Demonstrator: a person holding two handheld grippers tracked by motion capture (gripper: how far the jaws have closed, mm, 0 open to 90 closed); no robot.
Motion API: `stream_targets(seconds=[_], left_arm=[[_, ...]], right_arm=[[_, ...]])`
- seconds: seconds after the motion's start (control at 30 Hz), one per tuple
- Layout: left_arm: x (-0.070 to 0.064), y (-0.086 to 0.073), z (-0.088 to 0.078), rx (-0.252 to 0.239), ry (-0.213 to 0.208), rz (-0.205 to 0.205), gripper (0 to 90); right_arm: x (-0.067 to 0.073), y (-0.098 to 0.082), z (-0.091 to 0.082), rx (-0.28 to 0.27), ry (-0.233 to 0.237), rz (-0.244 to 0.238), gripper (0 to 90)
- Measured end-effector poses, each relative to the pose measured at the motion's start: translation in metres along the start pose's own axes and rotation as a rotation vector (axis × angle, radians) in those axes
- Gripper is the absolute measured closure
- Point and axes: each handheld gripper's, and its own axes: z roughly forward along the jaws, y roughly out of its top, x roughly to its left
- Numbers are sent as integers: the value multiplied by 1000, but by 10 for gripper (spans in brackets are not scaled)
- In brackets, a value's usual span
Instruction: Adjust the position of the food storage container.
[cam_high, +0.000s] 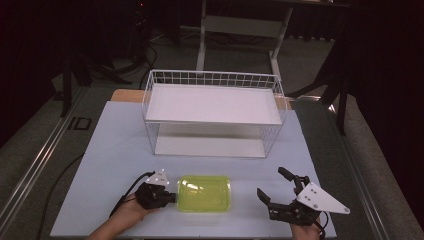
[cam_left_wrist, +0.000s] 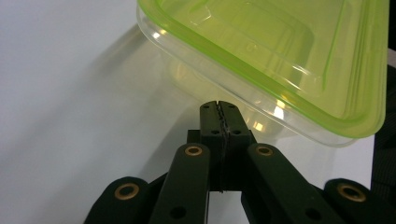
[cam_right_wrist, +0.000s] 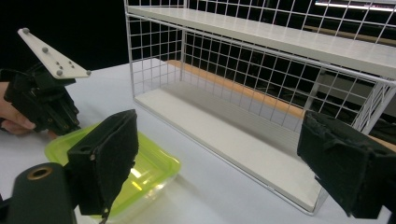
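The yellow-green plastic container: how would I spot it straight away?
Start at the big white wire-mesh shelf rack on the pale table. In front of it, by the near edge, lies a shallow rectangular container of see-through yellow-green plastic. It is the table's one brightly coloured thing.

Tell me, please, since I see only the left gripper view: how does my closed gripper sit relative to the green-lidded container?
Observer: In the high view the left gripper sits at the container's left end, jaws shut together.
Operator: Is the other gripper near it?
Observer: The right gripper rests apart, right of the container, jaws wide open.
Operator: What lies beyond the container?
Observer: A white wire rack with two shelves stands farther back on the table.
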Motion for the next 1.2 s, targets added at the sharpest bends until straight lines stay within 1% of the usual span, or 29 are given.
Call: stream_targets(seconds=[0.07, 0.1, 0.17, 0.27, 0.4, 0.5, 0.57, 0.63, 0.67, 0.7, 0.73, 0.77, 0.8, 0.83, 0.87, 0.9, 0.93, 0.97, 1.0, 1.03, 1.07, 1.1, 1.13, 1.17, 1.2], left_arm=[[0, 1, 2, -3, -6, -4, 900], [-1, 3, 5, 0, -14, 6, 900], [-1, 4, 6, -5, -18, 5, 900], [0, 6, 9, -16, -33, -15, 900], [-4, 9, 13, -12, -42, -3, 900], [-3, 8, 14, -16, -47, -15, 900], [-2, 8, 12, -13, -34, -14, 900], [-1, 7, 6, -9, -3, -4, 900], [-1, 7, 6, -9, -3, -4, 900], [2, 4, -5, -26, 7, -27, 893], [2, 3, -11, -34, 12, -33, 848], [2, 3, -18, -43, 12, -42, 787], [1, 3, -25, -62, 10, -48, 755], [-1, 3, -34, -83, 11, -47, 694], [-3, 4, -39, -101, 9, -47, 616], [-5, 5, -44, -127, -5, -50, 564], [-8, 7, -49, -151, -11, -56, 518], [-11, 9, -54, -168, -13, -59, 474], [-13, 11, -57, -187, -29, -62, 439], [-16, 13, -60, -204, -26, -67, 421], [-18, 16, -61, -216, -20, -74, 408], [-20, 18, -61, -228, -23, -83, 387], [-22, 20, -60, -236, -17, -93, 369], [-22, 20, -60, -236, -17, -93, 363], [-24, 24, -55, -226, -10, -111, 334]], right_arm=[[0, 0, 0, 1, -1, -2, 126], [0, 0, 0, 3, 1, -1, 127], [0, 0, 0, 1, 1, 0, 127], [1, -1, 0, 5, 4, 0, 126], [1, -1, 1, 6, 7, -5, 126], [1, -1, 1, 7, 11, -4, 126], [1, -1, 1, 9, 12, -2, 126], [0, -1, 3, 9, 16, 8, 127], [0, -1, 3, 9, 16, 8, 127], [2, -1, 4, 12, 27, 24, 136], [3, -1, 5, 18, 38, 34, 136], [4, 0, 7, 31, 32, 26, 136], [6, 0, 8, 47, 6, 5, 136], [7, 1, 10, 75, -1, -14, 136], [7, 1, 13, 105, 11, -28, 136], [8, 1, 14, 118, 13, -30, 136], [8, 1, 16, 123, 25, -32, 137], [8, 1, 16, 123, 21, -33, 140], [9, 2, 17, 124, 17, -43, 141], [9, 4, 17, 122, 25, -49, 141], [9, 5, 17, 116, 28, -47, 147], [9, 5, 17, 106, 15, -30, 174], [9, 6, 18, 123, 33, -14, 172], [9, 6, 18, 123, 33, -14, 172], [7, 7, 23, 152, 61, 0, 175]])
